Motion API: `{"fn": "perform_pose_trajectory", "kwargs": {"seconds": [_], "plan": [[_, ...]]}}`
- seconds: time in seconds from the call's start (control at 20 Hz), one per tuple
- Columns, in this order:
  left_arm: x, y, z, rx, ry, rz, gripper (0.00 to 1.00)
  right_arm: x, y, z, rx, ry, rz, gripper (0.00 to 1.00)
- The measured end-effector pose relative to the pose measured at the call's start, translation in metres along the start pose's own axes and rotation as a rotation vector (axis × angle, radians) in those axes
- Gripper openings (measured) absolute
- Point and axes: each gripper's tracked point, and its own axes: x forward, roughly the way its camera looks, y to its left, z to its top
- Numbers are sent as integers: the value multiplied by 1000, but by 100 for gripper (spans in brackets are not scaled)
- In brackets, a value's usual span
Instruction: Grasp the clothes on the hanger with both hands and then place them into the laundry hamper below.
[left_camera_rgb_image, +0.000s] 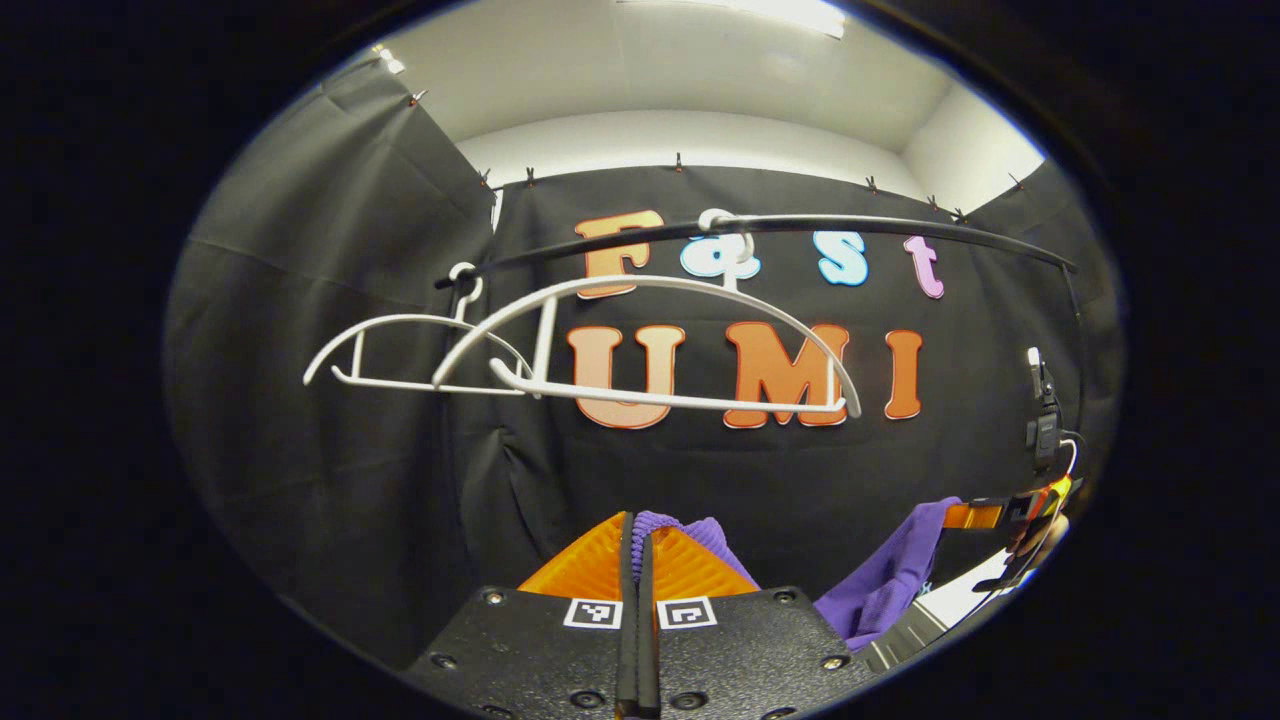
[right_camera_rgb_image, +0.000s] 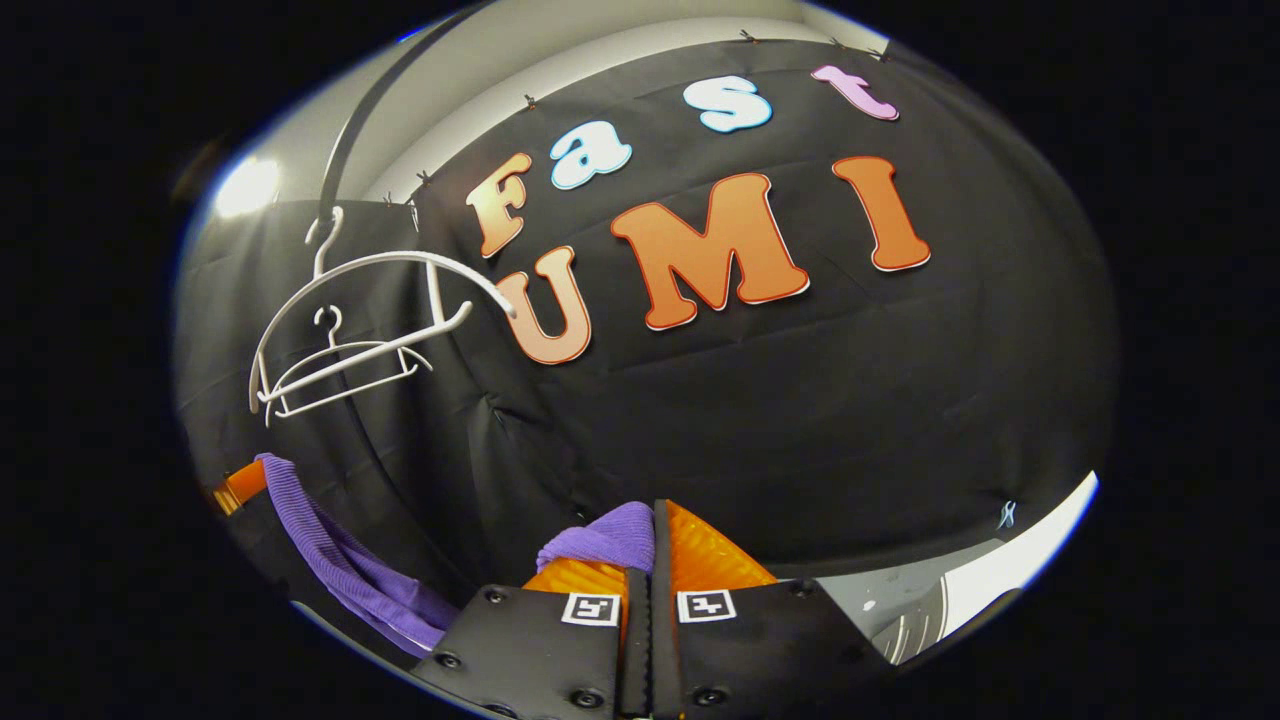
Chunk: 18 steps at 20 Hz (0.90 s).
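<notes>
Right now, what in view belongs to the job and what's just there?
Job:
purple garment, pinched at both ends
left tongs, shut on it
right tongs, shut on it
near white hanger, bare

Just there:
second white hanger, bare
black rail

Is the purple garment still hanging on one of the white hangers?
No: both white hangers hang bare, and the purple garment is below, pinched by the left gripper.
</notes>
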Motion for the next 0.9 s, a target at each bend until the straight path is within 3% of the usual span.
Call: {"fn": "perform_pose_trajectory", "kwargs": {"seconds": [0.55,0.9], "plan": [[28,-101,-77,-67,117,-160,0,-7,16,-61,-48,56,16,7],[72,-112,-167,-68,246,-176,0,17,-15,-132,-73,125,-31,7]]}}
